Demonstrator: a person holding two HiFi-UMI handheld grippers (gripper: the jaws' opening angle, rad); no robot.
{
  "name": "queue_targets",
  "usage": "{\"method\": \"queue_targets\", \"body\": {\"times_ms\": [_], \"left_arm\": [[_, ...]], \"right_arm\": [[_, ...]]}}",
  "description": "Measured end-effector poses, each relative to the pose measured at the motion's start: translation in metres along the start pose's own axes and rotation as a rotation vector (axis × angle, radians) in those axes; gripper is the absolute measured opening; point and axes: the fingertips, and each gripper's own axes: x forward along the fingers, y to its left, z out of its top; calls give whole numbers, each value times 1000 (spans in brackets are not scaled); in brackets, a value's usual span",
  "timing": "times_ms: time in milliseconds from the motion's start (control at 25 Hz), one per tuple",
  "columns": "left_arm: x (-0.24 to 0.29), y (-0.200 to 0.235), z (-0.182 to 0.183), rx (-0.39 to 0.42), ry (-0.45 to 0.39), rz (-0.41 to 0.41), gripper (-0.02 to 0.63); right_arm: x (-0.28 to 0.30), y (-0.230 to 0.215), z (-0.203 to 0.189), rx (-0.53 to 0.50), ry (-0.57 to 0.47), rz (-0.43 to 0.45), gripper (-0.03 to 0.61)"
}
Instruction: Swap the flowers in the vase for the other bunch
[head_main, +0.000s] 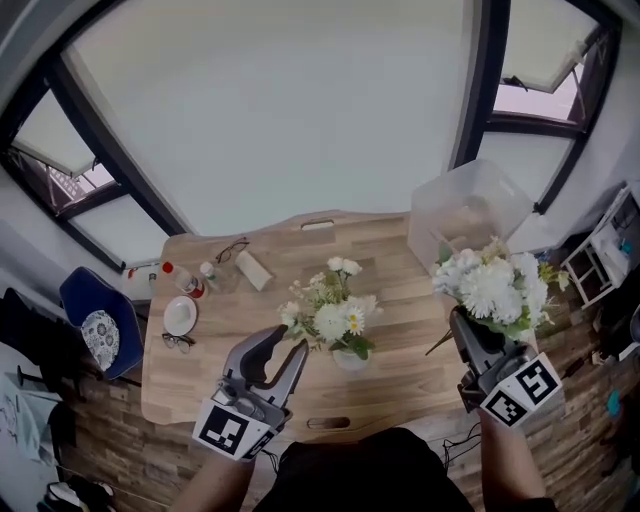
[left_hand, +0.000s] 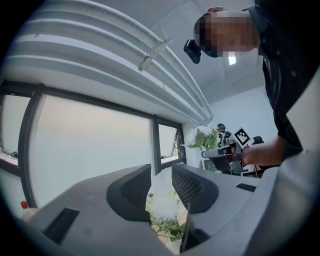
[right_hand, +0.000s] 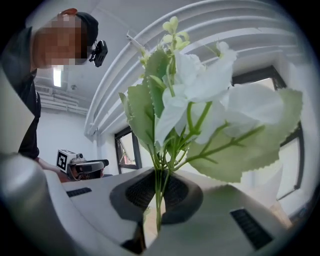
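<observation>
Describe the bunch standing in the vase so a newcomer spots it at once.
On the wooden table, near the middle of its front edge, a small vase holds a loose bunch of white flowers. Unlike the fuller white bunch clamped in the right hand-held gripper, it stands on the table in that vase.

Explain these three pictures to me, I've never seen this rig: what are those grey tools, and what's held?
No robot here: a person holds a grey two-fingered gripper in each hand. The head view looks down from the person's head at the light wooden table; the other two views ride on the grippers. On the table stand a small pale vase of white flowers, a clear plastic box and a white round plate. The right gripper is shut on the stems of a second white bunch. The left gripper is open and empty.
</observation>
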Motion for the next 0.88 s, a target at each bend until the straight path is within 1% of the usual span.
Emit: {"method": "queue_targets", "body": {"times_ms": [120, 240, 280, 440, 560, 720, 880], "left_arm": [[17, -10, -8, 38, 34, 6, 164], [27, -14, -24, 74, 114, 18, 226], [30, -13, -28, 77, 136, 24, 236], [41, -8, -38, 85, 185, 25, 249], [43, -6, -44, 98, 201, 5, 267], [46, -3, -64, 111, 249, -36, 279], [56, -6, -78, 141, 261, -91, 279]], "right_arm": [[6, -15, 2, 3, 11, 51, 29], [14, -23, -3, 32, 27, 92, 29], [18, -24, -6, 43, 34, 105, 29], [34, -21, -17, 68, 66, 149, 29], [41, -18, -24, 82, 74, 155, 29], [42, -16, -28, 81, 85, 131, 29], [34, -13, -26, 51, 92, 95, 29]]}}
